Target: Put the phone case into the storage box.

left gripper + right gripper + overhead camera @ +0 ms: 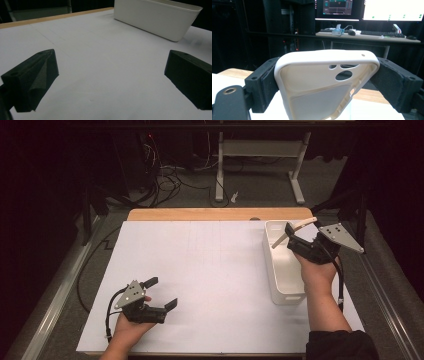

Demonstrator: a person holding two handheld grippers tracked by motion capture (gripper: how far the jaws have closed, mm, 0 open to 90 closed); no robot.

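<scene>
1. high view: the right gripper (295,236) holds a cream phone case (294,231) over the far end of a white bin (280,281), which stands on the right side of the white bench (210,270). the left gripper (162,293) rests low at the near left, jaws spread apart, gripping nothing.
2. left gripper view: both black jaws stand wide over bare bench (107,72); the bin (155,20) sits well ahead.
3. right gripper view: the jaws are clenched on the phone case (324,82) by its two long edges, camera cutouts to the right.
</scene>
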